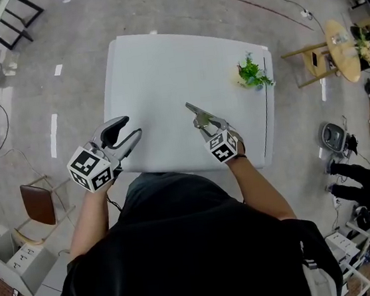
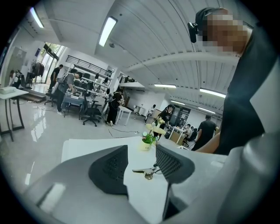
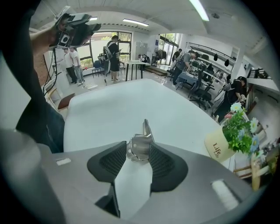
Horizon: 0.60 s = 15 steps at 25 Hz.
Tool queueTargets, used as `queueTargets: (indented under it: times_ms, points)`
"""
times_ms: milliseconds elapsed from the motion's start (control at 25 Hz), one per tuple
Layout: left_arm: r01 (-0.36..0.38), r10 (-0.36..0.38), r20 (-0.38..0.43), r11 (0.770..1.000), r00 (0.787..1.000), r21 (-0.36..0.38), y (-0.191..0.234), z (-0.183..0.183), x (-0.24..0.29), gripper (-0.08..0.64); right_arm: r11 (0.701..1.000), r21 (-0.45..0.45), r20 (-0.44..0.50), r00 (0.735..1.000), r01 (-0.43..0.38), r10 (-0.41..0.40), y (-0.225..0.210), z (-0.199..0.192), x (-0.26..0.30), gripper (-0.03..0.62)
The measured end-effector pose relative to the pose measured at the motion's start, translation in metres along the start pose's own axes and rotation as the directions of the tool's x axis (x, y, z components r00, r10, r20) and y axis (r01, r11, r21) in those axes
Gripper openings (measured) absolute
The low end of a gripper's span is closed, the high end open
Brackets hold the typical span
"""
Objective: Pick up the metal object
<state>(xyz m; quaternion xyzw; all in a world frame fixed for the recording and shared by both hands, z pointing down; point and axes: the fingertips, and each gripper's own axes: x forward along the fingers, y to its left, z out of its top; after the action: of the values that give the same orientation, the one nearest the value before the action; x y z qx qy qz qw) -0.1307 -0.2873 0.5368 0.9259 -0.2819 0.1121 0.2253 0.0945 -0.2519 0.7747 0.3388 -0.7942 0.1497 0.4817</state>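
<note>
Right gripper (image 3: 139,154) grips the one metal object (image 3: 141,142), holding it over the white tabletop (image 1: 162,73); we cannot tell if it touches. Our left gripper (image 1: 124,134) hangs wide apart, empty, at the near left edge. We count one potted plant (image 1: 251,73) at the far right corner
</note>
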Motion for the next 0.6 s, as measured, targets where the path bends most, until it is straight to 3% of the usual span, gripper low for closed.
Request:
queueTargets:
  times_ms: [600]
  points:
    - [-0.007, 0.007, -0.014, 1.0, 1.0, -0.017, 0.024, -0.001, 0.004, 0.195, 0.996, -0.089, -0.081, 0.997, -0.01, 0.003, 0.003, -0.01, 0.034, 0.193]
